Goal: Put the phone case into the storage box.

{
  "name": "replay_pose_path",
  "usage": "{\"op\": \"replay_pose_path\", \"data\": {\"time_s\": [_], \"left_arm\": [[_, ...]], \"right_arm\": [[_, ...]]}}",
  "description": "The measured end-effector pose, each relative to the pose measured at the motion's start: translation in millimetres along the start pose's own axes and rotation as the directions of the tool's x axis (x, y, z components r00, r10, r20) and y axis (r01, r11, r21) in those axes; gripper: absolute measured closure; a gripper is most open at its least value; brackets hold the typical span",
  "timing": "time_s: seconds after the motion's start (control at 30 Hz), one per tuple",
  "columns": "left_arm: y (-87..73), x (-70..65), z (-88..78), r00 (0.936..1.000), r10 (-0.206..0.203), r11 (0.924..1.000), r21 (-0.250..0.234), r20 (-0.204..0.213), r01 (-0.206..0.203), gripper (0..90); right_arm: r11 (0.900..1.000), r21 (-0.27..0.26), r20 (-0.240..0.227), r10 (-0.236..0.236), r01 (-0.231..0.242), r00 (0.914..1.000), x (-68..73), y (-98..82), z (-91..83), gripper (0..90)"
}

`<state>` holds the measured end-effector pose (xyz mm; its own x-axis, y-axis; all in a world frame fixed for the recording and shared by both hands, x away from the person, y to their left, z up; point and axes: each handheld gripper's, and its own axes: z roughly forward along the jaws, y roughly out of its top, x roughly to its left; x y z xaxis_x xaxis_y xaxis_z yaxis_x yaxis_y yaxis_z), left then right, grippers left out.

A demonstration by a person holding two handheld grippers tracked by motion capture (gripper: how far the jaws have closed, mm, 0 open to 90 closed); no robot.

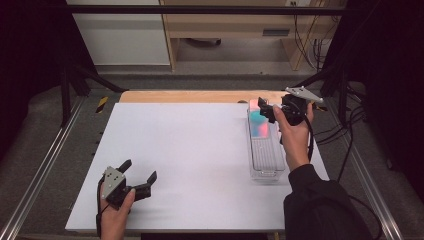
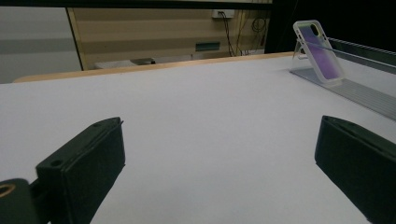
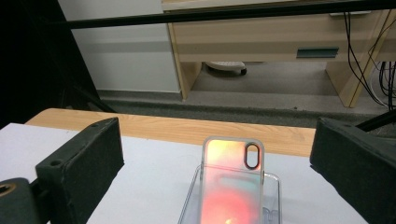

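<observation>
At the right edge of the high view, above the far end of the clear tray [image 1: 266, 167], my right gripper [image 1: 267, 111] hangs with its jaws spread wide and nothing between the pads. Below it, the phone case [image 3: 231, 186] leans tilted against the tray's far end, low and centre in the right gripper view, its camera cut-out uppermost. At lower left of the high view my left gripper [image 1: 140, 172] rests on the white table [image 1: 190, 150], jaws equally spread and empty, well apart from the tray. I judge the case is freshly set down, though whether its foot sits fully inside the tray I cannot quite tell. To finish cleanly I should lift straight up, keeping both pads clear of its edges.
</observation>
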<state>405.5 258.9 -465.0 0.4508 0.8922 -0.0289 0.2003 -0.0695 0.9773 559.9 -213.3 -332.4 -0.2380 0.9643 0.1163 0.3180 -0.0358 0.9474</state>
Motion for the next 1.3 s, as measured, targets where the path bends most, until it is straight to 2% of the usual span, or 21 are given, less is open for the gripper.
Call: {"op": "replay_pose_path", "data": {"time_s": [0.67,1.03,1.13,1.2,1.3], "left_arm": [[0.2,4.6,-2.0,0.9999,-0.001,1.0,-0.007,-0.011,0.0,1.3],[1.9,13.8,-6.9,0.9998,0.005,0.9999,-0.01,-0.017,-0.005,1.3],[3.2,17.8,-9.5,1.0,0.003,1.0,-0.006,-0.001,-0.003,1.3],[4.1,20.7,-12.1,0.9998,0.014,0.9999,-0.008,0.011,-0.014,1.3],[5.2,23.9,-15.0,0.9996,0.027,0.9996,-0.012,0.006,-0.027,1.2]], "right_arm": [[1.0,-0.018,-0.011,-0.013,0.013,0.9999,-7.4,-3.9,-19.3,3.4],[0.998,-0.051,-0.031,-0.035,0.034,0.9989,-18.6,-9.0,-38.1,3.9],[0.997,-0.068,-0.037,-0.037,0.035,0.9986,-21.5,-8.8,-44.6,4.0],[0.996,-0.074,-0.038,-0.045,0.042,0.9982,-23.6,-9.3,-48.5,4.1],[0.996,-0.083,-0.046,-0.046,0.042,0.9979,-26.0,-11.0,-53.8,4.0]]}}
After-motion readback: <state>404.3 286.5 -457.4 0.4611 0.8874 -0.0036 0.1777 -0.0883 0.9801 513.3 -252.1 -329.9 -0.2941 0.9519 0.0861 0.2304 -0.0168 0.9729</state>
